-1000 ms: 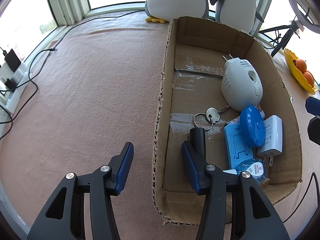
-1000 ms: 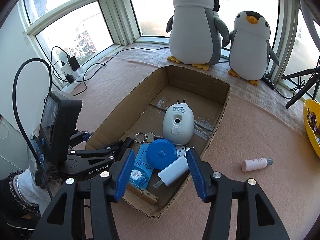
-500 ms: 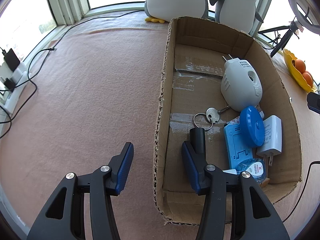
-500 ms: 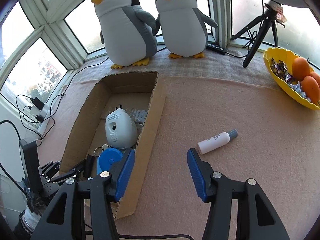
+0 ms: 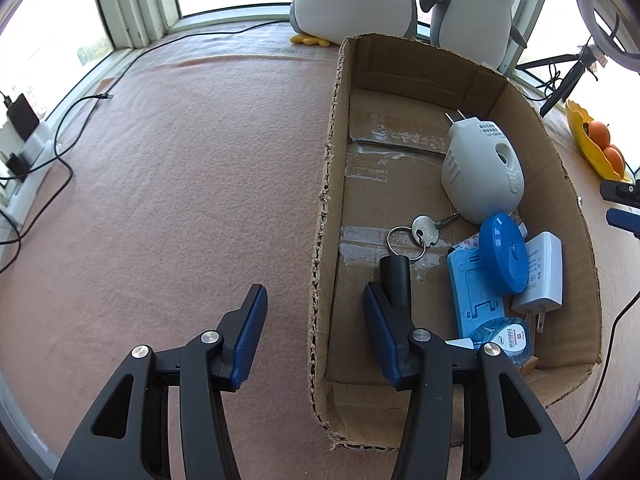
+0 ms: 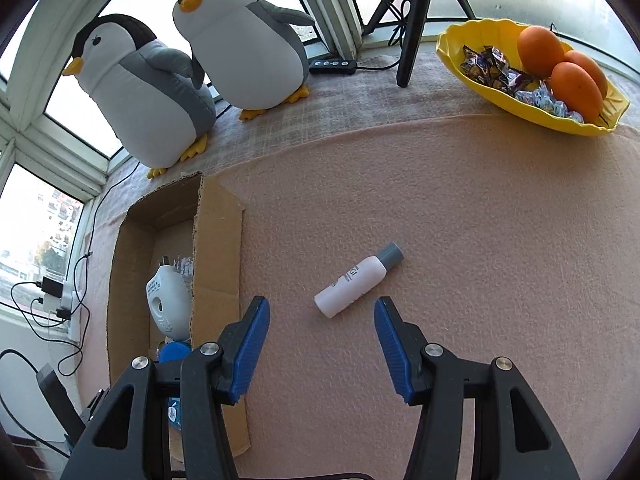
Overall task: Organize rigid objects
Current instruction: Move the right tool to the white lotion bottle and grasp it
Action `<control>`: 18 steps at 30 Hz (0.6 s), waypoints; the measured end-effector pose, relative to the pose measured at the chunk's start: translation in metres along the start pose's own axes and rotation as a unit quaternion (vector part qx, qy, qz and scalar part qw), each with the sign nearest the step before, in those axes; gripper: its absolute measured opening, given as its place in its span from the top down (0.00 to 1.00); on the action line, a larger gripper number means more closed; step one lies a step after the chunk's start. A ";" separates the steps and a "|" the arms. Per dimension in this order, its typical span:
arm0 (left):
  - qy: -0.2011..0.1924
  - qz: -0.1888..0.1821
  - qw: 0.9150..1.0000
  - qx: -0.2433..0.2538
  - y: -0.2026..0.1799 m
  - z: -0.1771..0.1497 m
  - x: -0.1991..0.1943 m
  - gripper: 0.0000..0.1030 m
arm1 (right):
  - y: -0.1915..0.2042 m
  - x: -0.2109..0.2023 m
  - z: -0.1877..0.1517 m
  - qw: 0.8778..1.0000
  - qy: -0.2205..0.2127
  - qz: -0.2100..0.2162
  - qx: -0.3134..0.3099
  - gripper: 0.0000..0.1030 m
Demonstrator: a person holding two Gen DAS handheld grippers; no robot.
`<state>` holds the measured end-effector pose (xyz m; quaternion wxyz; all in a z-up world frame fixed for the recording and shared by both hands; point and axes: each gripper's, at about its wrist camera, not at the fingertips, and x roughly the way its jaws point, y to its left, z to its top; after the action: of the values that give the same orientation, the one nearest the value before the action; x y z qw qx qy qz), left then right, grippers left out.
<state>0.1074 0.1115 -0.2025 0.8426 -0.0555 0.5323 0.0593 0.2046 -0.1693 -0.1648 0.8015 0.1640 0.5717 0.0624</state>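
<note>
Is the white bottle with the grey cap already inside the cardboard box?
No, the white bottle lies on its side on the pink cloth, outside the cardboard box.

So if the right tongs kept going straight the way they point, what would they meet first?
Most likely the white bottle, lying on the pink cloth just ahead of the open right tongs; depth is uncertain.

I am in a home, at a bay-window ledge used as my bench (image 6: 460,240), covered in pink felt. Two plush penguins (image 6: 240,40) stand against the panes, a yellow fruit dish (image 6: 472,76) holds oranges and wrapped sweets, and chargers sit plugged into a power strip (image 5: 24,148) by the sill. A camera tripod (image 6: 412,12) stands nearby.
</note>
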 end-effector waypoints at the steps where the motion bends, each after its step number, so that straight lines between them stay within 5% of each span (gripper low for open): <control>1: 0.000 -0.001 1.000 0.000 0.000 0.000 0.000 0.52 | -0.002 0.004 0.002 1.000 0.005 0.002 0.008 0.51; 18: 0.000 -0.006 1.000 -0.003 0.002 -0.001 0.001 0.52 | -0.005 0.044 0.015 0.998 0.034 -0.042 0.025 0.51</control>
<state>0.1067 0.1135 -0.2035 0.8427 -0.0609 0.5320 0.0561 0.2326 -0.1646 -0.2017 0.7790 0.1574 0.6066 0.0204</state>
